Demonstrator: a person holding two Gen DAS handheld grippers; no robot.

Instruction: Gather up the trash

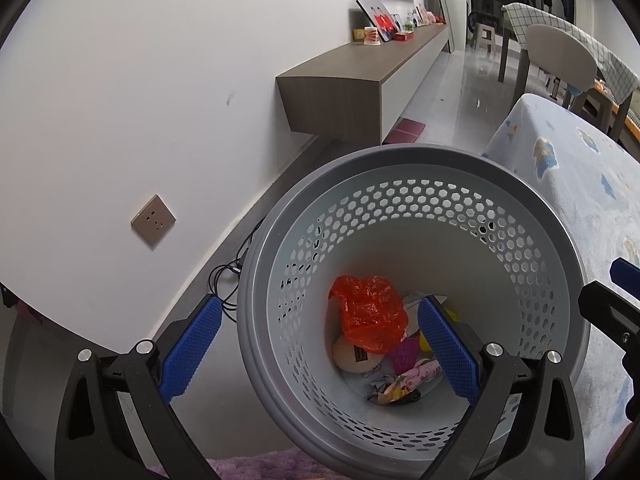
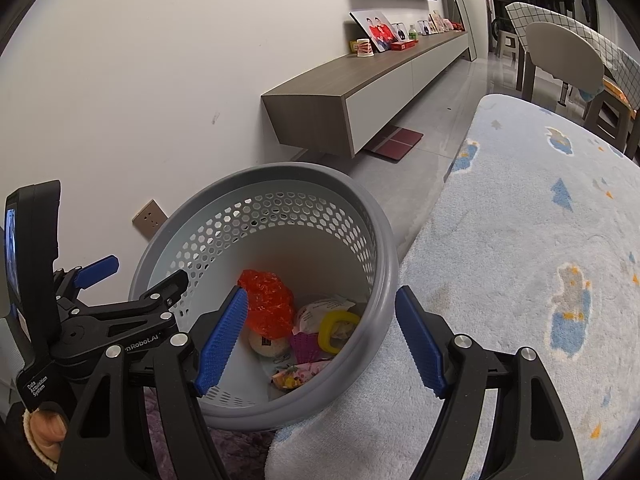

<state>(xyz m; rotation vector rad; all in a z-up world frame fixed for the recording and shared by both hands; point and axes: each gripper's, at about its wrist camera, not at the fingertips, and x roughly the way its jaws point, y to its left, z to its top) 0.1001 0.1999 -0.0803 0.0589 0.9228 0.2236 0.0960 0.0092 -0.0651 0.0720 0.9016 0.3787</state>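
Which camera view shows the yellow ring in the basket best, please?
The right wrist view: the yellow ring shows its open loop in the basket. In the left wrist view, the left gripper finger hides most of it, leaving a yellow sliver.

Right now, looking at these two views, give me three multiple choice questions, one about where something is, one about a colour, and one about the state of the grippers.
1. Where does the crumpled plastic bag lie?
A. on the rug
B. inside the basket
C. on the shelf

2. What colour is that bag?
A. red-orange
B. green
C. white

3. How do the right gripper's jaws stand?
A. shut on the bag
B. shut on the basket rim
C. open, holding nothing

Answers:
1. B, the bag sits at the bottom of the basket among other trash.
2. A, it shows bright red-orange in both views.
3. C, the two blue pads stand wide apart, with nothing pressed between them.
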